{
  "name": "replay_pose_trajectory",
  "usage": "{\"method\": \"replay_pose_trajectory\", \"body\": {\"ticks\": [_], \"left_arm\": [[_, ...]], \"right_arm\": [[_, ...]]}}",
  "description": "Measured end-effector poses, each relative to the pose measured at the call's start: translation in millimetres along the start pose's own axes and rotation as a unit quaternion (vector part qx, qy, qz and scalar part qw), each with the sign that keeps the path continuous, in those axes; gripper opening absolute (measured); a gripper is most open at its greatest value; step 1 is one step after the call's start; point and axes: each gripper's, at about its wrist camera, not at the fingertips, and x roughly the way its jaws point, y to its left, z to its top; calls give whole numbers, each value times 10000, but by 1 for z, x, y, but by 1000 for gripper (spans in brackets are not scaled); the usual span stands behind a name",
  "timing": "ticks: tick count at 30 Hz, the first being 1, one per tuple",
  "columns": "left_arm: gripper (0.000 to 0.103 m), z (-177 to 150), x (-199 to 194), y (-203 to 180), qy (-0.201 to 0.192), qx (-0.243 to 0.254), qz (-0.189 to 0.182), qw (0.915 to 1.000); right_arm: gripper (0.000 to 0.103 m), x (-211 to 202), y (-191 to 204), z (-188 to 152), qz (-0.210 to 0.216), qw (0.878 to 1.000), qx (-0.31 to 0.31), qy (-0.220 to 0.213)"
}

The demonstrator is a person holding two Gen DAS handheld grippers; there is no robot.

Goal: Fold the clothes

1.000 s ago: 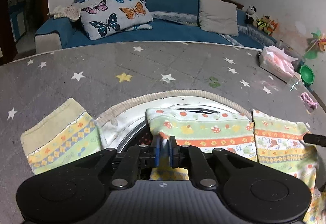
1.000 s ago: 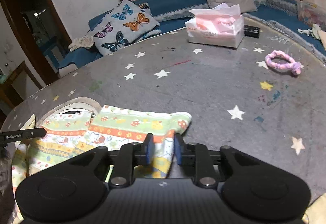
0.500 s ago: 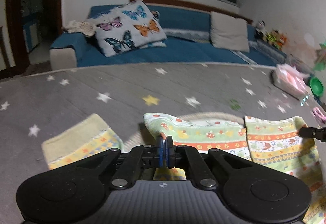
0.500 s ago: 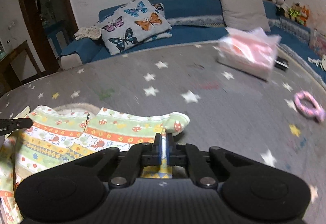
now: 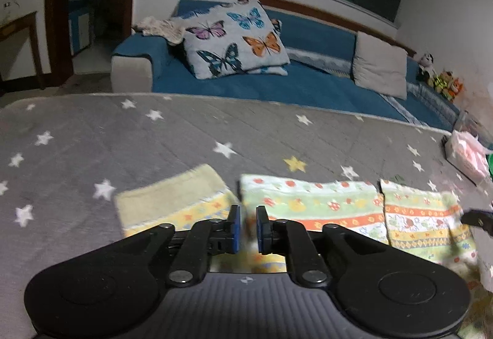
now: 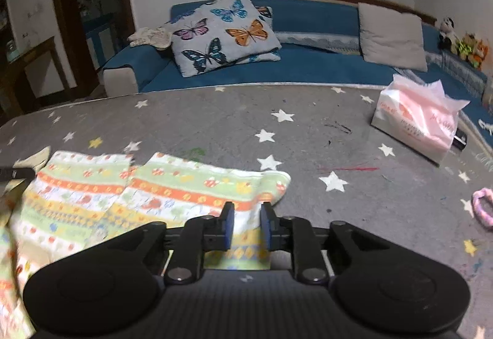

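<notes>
A small patterned garment [image 5: 311, 206] with green, orange and yellow bands lies folded on the grey star mat [image 5: 154, 135]. One cuffed sleeve [image 5: 172, 200] sticks out to its left. My left gripper [image 5: 246, 228] is open just above the garment's near left edge. In the right wrist view the same garment [image 6: 172, 191] lies spread at lower left, and my right gripper [image 6: 246, 228] is open over its near right edge. The tip of the other gripper shows at the right edge of the left wrist view [image 5: 477, 217] and at the left edge of the right wrist view [image 6: 15, 174].
A pink tissue box [image 6: 416, 120] stands on the mat at the right. A pink ring toy [image 6: 483, 208] lies at the far right. Behind the mat is a blue sofa [image 5: 308, 80] with a butterfly cushion [image 5: 234, 37] and a grey cushion [image 5: 380, 68].
Both grippers were shut on the garment half a second ago and have opened. The folded-over cloth now lies flat, covering the neckline seen earlier.
</notes>
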Motion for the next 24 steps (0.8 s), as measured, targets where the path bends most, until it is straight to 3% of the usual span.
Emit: {"method": "replay_pose_trajectory", "body": {"ticks": [1,3,10,14,18,21,24], "left_arm": [[30,2,-2,4,-34,-41,67,10000],[36,4,-4,11,-72,-122,192,9997],[35,0,6,5,140,-55,122,9998],[34,-4,10,0,204,29,17,9998],[31,-8,9,-3,244,102,-58,9996],[13,-13,6,-5,249,256,-131,9993],[8,-17,0,-6,206,383,-159,9989]], "right_arm": [[26,-6,2,-3,72,10000,-57,1],[27,-17,9,-10,211,9996,-169,2],[29,-44,38,-47,720,9956,-570,190],[35,-55,49,-63,839,9931,-793,223],[36,-56,55,-70,847,9916,-944,257],[38,-54,54,-74,861,9914,-928,327],[38,-48,54,-77,826,9918,-888,394]]}}
